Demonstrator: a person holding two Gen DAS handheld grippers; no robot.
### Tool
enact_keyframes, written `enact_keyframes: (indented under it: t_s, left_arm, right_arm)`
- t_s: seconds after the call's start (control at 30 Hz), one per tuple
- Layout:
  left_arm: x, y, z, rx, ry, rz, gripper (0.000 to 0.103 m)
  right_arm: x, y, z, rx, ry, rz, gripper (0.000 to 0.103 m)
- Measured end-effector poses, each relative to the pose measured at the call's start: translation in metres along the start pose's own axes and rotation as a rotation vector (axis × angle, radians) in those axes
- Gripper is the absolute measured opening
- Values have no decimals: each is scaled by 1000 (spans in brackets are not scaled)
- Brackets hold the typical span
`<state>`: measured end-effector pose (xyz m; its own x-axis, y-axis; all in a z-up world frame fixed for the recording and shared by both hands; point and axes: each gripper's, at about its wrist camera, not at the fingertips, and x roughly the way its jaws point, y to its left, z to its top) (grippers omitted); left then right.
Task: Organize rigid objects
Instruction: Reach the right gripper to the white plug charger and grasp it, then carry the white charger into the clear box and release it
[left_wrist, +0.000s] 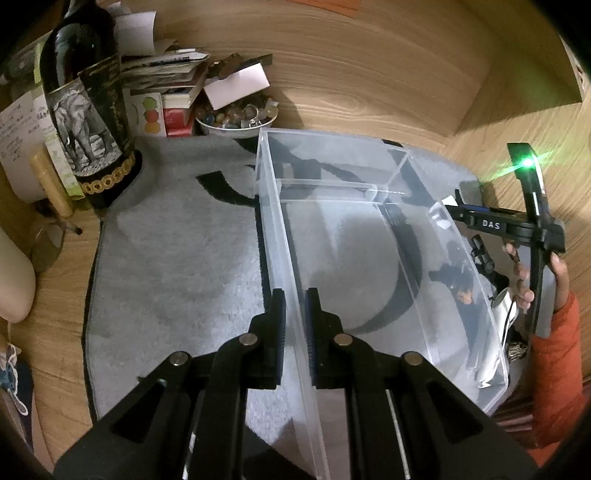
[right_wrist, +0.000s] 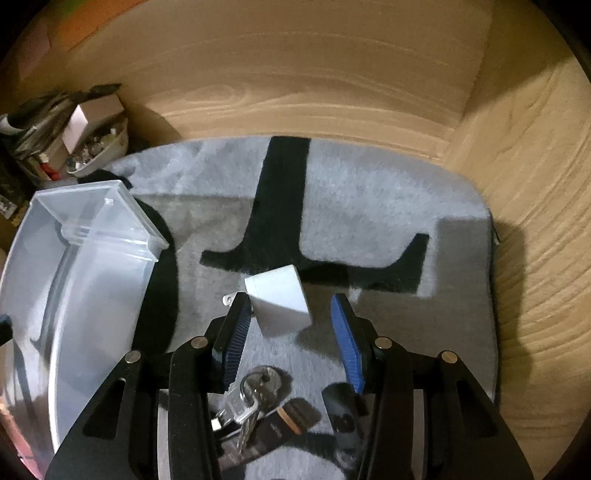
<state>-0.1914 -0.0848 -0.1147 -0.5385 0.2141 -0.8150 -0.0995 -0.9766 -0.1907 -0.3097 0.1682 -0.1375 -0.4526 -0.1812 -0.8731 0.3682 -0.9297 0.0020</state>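
Grey rug (right_wrist: 369, 206) on wood floor (right_wrist: 332, 92); left tongs (left_wrist: 294, 332) clamp clear bin (left_wrist: 369, 258), right tongs (right_wrist: 291, 339) apart.

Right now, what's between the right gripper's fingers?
In the right wrist view, a white block sits on the grey mat between the open right gripper fingers, nearer the left one.

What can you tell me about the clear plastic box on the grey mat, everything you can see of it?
The clear plastic box is a see-through, rigid-looking organizer bin with an open top and a low clear divider across its far end. Nothing shows inside it. It rests upright on the grey mat, whose black pattern shows through its floor. The left claw straddles its near-left wall, one finger on each side. In the right wrist view it lies left of the white block, apart from it.
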Motion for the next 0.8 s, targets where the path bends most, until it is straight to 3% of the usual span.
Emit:
enact_keyframes:
  t_s: [0.03,0.1,0.3,0.47,0.8]
  left_arm:
    - [0,-1,1,4,-4,2,10]
    - [1,-1,0,4,-8,4,10]
    - [2,0,0,6,-7,7,10]
    - [1,-1,0,7,-6,14,10]
    - [3,0,-1,8,-5,16,10]
  right_arm:
    - [1,1,0,1,5,1,42]
    - [1,0,1,6,0,16,27]
    - [-13,8,-1,-14,-49,7,27]
    - [-49,26,-9,-47,-143,29,27]
    - [-100,83,-18,-146,-262,144,27]
